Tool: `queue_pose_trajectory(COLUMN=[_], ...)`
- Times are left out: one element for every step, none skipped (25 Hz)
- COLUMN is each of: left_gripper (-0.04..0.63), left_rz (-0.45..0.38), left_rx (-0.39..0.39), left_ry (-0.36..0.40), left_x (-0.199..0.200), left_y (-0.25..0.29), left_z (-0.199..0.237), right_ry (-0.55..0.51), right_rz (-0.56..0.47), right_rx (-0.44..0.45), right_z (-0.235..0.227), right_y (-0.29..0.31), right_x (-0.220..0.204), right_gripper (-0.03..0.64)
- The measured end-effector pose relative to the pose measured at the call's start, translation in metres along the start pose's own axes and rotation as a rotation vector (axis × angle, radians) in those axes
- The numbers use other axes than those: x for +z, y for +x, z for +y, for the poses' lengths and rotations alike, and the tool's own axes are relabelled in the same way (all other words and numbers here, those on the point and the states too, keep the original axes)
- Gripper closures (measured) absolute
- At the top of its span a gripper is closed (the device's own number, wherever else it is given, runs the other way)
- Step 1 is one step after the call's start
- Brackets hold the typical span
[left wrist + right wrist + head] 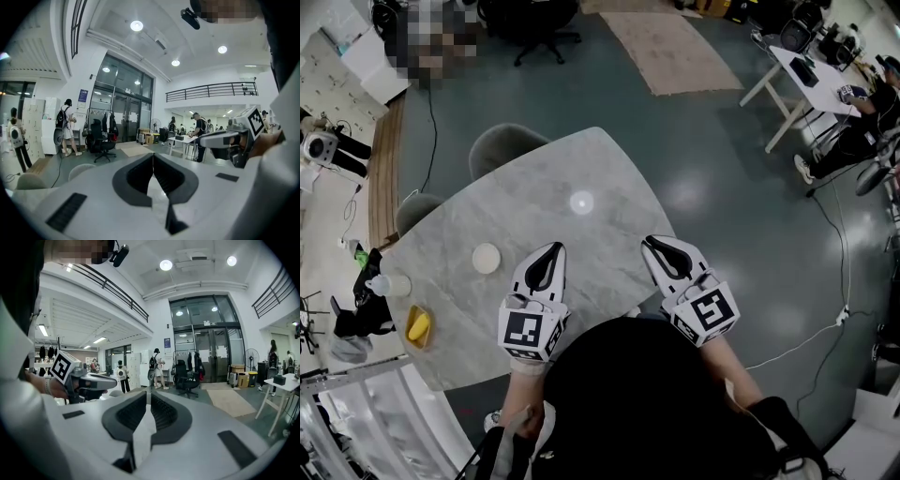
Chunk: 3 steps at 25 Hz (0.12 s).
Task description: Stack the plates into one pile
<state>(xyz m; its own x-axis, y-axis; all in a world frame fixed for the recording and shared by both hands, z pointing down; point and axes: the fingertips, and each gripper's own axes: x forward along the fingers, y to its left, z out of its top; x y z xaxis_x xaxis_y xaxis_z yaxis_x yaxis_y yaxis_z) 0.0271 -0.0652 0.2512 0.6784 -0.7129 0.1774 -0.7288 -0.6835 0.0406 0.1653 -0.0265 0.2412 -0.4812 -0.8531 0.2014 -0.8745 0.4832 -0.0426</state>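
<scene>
A small round white plate (486, 258) lies on the grey marble table (581, 169), left of both grippers and apart from them. My left gripper (555, 247) hovers over the table's near edge with its jaws shut and nothing between them; in its own view the tips (153, 154) meet. My right gripper (647, 241) is beside it to the right, also shut and empty, its tips (148, 392) nearly touching. Each gripper view shows the other gripper off to the side. No plate shows in either gripper view.
A shallow dish holding a yellow object (418, 327) and a pale cup (391, 285) sit near the table's left corner. Two grey chairs (506, 145) (417, 208) stand at the far side. A round glare spot (581, 202) marks the tabletop.
</scene>
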Motion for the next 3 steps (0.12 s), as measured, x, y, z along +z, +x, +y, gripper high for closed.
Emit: queue_pose_trajectory(left_gripper=[0.584, 0.584, 0.584], left_rz=[0.000, -0.001, -0.001], left_rx=[0.001, 0.002, 0.003], left_ry=[0.000, -0.001, -0.001], left_x=[0.0007, 0.0013, 0.0020], left_y=[-0.0005, -0.0010, -0.0014], left_z=[0.0003, 0.0004, 0.0005], right_ry=[0.001, 0.001, 0.002], right_rz=[0.000, 0.001, 0.001], right_rx=[0.000, 0.000, 0.001], right_z=[0.0001, 0.0001, 0.0000], right_y=[-0.0003, -0.0007, -0.0011], right_x=[0.0004, 0.0007, 0.0009], right_gripper=[0.575, 0.575, 0.575])
